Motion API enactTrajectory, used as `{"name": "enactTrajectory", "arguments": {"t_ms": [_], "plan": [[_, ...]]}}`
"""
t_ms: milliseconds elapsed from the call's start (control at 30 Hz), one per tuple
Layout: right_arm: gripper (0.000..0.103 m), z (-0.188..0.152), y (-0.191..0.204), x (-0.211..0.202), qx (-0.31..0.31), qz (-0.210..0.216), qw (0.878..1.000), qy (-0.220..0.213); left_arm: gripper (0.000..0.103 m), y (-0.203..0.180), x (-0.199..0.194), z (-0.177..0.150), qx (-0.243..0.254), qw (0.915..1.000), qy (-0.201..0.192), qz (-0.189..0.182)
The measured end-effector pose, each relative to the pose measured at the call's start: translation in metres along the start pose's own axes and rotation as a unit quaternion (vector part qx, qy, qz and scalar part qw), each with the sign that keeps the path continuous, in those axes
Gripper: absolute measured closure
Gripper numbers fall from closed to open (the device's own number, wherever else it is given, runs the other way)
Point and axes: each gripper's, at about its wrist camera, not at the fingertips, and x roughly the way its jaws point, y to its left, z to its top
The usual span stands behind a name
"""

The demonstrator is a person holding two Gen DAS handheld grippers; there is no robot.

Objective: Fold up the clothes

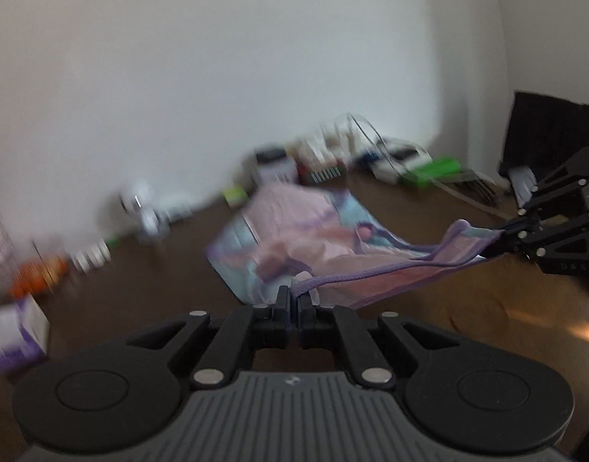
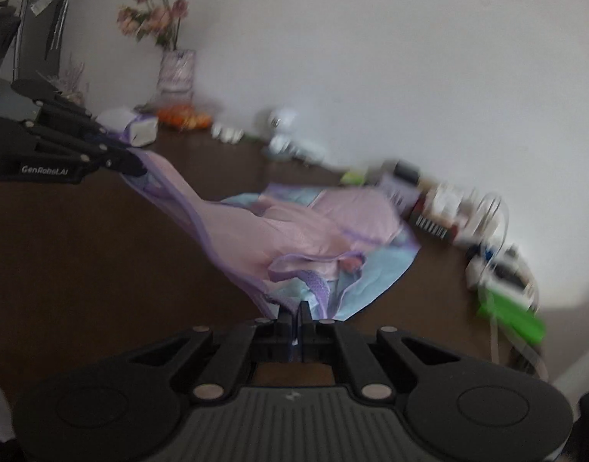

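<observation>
Stretched between 2 grippers above a dark brown surface [image 1: 148,292]: a pastel garment [image 2: 302,227] in pink, lilac and pale blue. Left gripper [image 1: 293,295] pinched tight on a lilac trimmed edge right at its fingertips, the cloth running forward and rightward from there. Right gripper [image 2: 294,310] likewise clamped on a lilac-edged corner at its own tips, jaws nearly touching with only fabric between. Seen from the left wrist, the right gripper [image 1: 504,236] at the far right, a taut strip of hem leading to it; seen from the right wrist, the left gripper [image 2: 138,163] at the far left, lifting its corner off the surface. Rest of the garment slumped in folds on the surface ahead of both grippers — roughly midway between them and the white wall [image 1: 217,77].

Heavy motion blur throughout. Clutter along the wall — small bottles, boxes, a green item [image 2: 514,315] — too smeared to identify. Vase of pink flowers [image 2: 167,38] at upper left of the right wrist view, softly legible. Garment type impossible to make out; print unreadable. Lower part of each view blocked by the gripper body.
</observation>
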Motion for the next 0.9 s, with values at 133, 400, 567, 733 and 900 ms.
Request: {"name": "enactTrajectory", "arguments": {"t_ms": [133,400,567,733,900], "plan": [[0.097,-0.072,0.020,-0.035,0.059,0.064,0.995,0.048,0.078,0.005,-0.043,-0.074,-0.047,0.9920,0.066,-0.096],[0.054,-0.076,-0.029,-0.099,0.166,0.085,0.981,-0.049,0.034,0.057,-0.068,-0.035,-0.120,0.9885,-0.020,-0.090],[0.068,-0.040,-0.026,-0.006,0.154,-0.033,0.987,-0.013,0.052,0.033,0.035,-0.026,-0.084,0.9940,0.057,-0.042],[0.089,-0.036,-0.019,0.052,0.147,-0.027,0.988,0.024,0.097,0.025,0.059,-0.045,-0.047,0.9961,0.073,0.013],[0.103,-0.040,-0.028,0.033,0.169,-0.065,0.984,-0.001,0.100,0.047,0.050,-0.055,-0.096,0.9924,0.071,0.028]]}}
